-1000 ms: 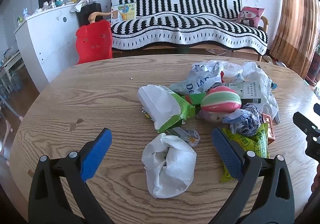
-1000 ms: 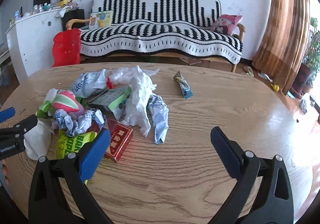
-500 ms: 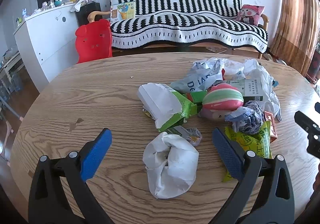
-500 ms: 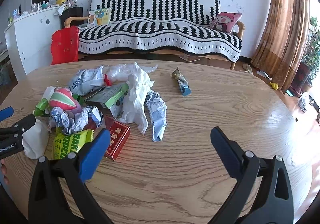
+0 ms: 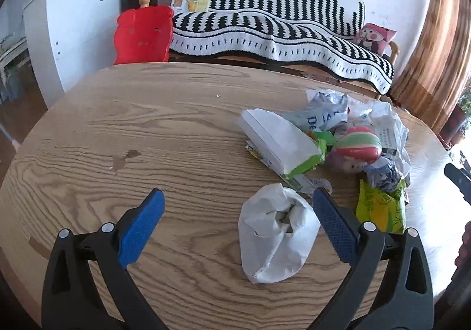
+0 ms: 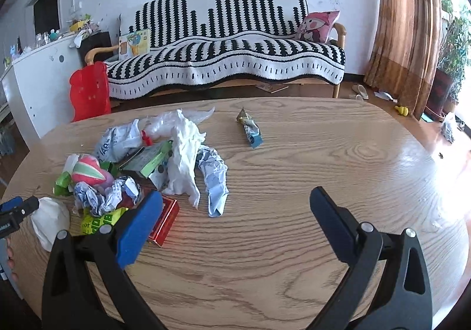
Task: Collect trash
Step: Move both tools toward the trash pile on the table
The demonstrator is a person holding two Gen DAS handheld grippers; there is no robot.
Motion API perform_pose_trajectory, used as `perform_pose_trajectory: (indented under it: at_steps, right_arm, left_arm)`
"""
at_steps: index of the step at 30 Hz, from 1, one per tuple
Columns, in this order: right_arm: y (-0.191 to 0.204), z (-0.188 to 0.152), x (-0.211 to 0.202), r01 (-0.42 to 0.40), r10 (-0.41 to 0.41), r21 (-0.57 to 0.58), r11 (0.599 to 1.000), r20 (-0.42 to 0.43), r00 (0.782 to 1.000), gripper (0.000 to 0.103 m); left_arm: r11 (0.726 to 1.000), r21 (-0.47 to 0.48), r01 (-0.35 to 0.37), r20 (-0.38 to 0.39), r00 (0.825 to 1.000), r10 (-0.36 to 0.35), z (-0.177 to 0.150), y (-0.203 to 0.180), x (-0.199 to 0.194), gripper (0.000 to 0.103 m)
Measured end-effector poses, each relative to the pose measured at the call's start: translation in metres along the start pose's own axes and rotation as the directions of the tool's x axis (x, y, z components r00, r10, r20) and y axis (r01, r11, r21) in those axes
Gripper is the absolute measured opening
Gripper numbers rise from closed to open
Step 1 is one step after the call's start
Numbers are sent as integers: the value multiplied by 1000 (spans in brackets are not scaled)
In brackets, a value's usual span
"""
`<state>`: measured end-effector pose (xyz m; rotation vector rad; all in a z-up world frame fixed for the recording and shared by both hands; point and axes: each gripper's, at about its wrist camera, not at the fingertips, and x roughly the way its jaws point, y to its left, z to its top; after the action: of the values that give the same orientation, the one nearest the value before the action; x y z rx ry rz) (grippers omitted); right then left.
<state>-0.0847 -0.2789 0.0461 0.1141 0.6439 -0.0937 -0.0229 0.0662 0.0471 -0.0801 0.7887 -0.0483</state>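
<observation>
The left gripper (image 5: 238, 221) hangs over the wooden table (image 5: 176, 130) with its blue pads spread wide, nothing between them but a crumpled white paper bag (image 5: 275, 231) lying just inside the right pad. The right gripper (image 6: 235, 219) is likewise spread wide over bare wood, its left pad near a red box (image 6: 164, 221). Beyond lies the trash heap (wrappers, mostly): a yellow-green packet (image 5: 381, 211), a green-edged white carton (image 5: 279, 143), a pink striped ball (image 5: 357, 144) and white tissue (image 6: 185, 153). Farther right, well apart, sits a lone blue wrapper (image 6: 250, 131). Behind the table stands a striped sofa (image 6: 229, 50).
</observation>
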Motion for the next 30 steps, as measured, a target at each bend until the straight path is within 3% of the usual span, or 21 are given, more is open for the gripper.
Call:
perform_pose_trajectory:
  at_steps: [11,19,30]
  right_arm:
    - [9,-4,3,-7,6,-41,999,-15,1000,97]
    - [13,-5,-4,-15,14,-52,999,-20,1000,97]
    - [49,-8,-31,-131,130,-93,987,-23,991,97]
  left_arm:
    - [996,87,-23,8,1000,22,-2,-27,2,98]
    - [995,93,-36,14,999,35,-5,-29,-3,98]
    - [993,111,-45,24,999,42,-10,-31,-20,98]
